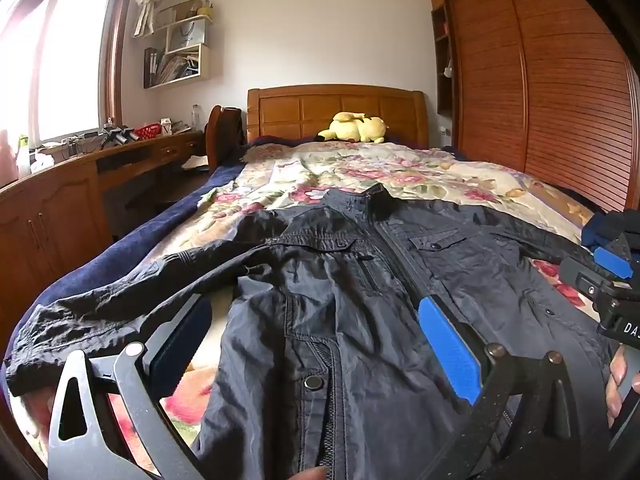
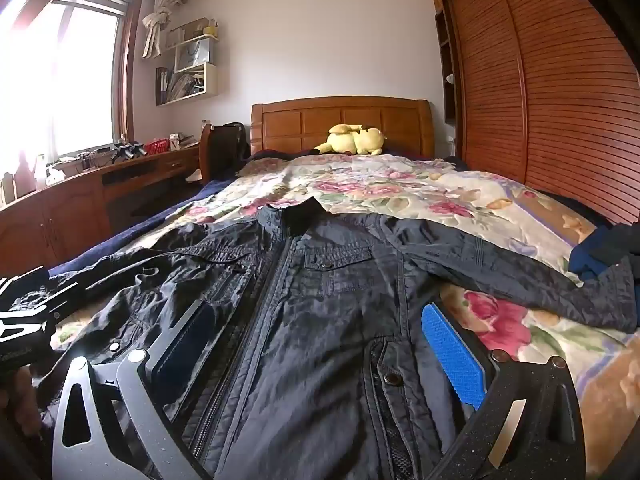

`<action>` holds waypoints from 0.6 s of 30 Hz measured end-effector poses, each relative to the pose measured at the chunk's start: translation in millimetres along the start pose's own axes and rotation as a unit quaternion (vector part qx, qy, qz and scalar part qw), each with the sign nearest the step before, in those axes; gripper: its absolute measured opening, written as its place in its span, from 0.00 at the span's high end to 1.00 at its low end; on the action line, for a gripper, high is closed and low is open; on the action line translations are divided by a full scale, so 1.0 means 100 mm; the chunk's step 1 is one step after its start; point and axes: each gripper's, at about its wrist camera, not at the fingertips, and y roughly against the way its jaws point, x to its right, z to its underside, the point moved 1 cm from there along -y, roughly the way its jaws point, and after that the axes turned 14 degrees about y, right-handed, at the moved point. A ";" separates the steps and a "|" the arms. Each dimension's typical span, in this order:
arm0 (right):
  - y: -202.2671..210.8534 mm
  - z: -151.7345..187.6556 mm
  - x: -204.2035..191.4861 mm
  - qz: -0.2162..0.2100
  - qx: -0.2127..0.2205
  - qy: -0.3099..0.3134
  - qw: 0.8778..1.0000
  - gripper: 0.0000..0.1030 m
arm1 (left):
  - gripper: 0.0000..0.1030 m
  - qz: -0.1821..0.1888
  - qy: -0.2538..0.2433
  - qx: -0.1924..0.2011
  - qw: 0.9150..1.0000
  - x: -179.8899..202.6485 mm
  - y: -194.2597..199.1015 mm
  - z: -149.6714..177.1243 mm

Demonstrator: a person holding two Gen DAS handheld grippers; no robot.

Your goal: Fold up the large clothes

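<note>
Left claw, right claw agape

A bedroom in a home. Shown by the bed under a floral cover, with a carved wooden headboard and a yellow plush toy lying against it. Also by the slatted wooden wardrobe filling the right wall, and a long wooden desk under the bright window, cluttered with small things (too small to tell apart). Wall shelves stuffed with papers and a bag. A dark jacket spread flat on the bed.
</note>
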 end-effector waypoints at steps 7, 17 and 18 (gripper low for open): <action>0.00 0.00 0.00 0.001 0.000 0.002 1.000 0.00 | 0.00 -0.001 -0.002 0.008 1.000 0.00 0.01 0.00; -0.01 0.01 -0.01 0.003 0.001 0.001 1.000 0.00 | 0.00 -0.001 0.001 0.009 1.000 0.00 0.00 0.00; 0.01 0.01 0.00 0.003 0.002 0.001 1.000 0.00 | 0.00 -0.001 0.001 0.010 1.000 0.00 0.00 0.00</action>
